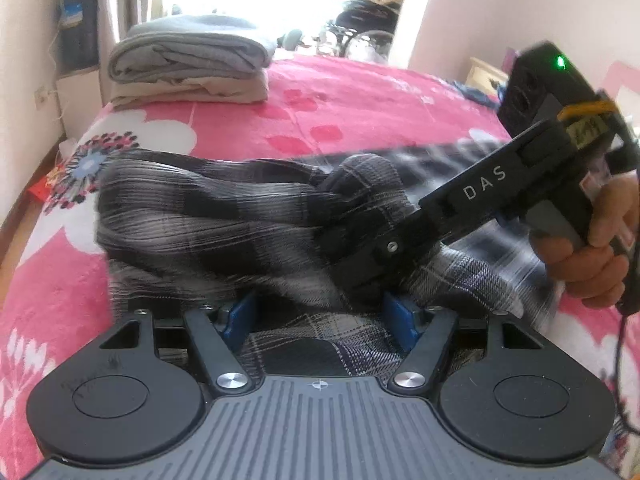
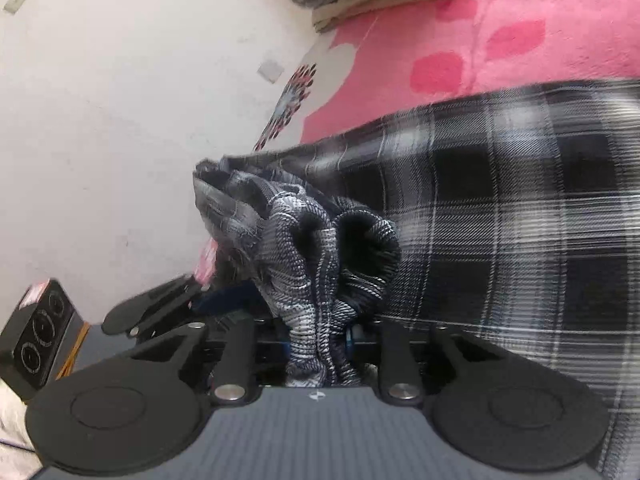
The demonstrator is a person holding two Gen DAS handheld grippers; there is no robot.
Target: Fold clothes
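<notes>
Bed point(image 1: 380, 92), pink floral cover, fills the frame in the left wrist view; a folded stack of grey and cream cloth point(image 1: 192, 68) sits upper left, well apart from the work. Plaid garment point(image 1: 208, 216), black, grey and white, lies across the middle of the frame, bunched and partly blurred, so it appears to be in motion; in the right wrist view it spreads flat over the right half. Right tool point(image 2: 320, 340) is pressed together on a gathered fold of the plaid at lower centre, cloth bulging out above the pinch. Left tool point(image 1: 320, 316) has its blue pads spread, with plaid between and below them; no pinch visible. A hand point(image 1: 596, 248) holds the right tool at the right edge of the left wrist view. Judgement: a fold is being carried. To do it well, keep the right pinch firm, move low over the bed, let the left tool take the matching edge so layers land aligned without wrinkles.
</notes>
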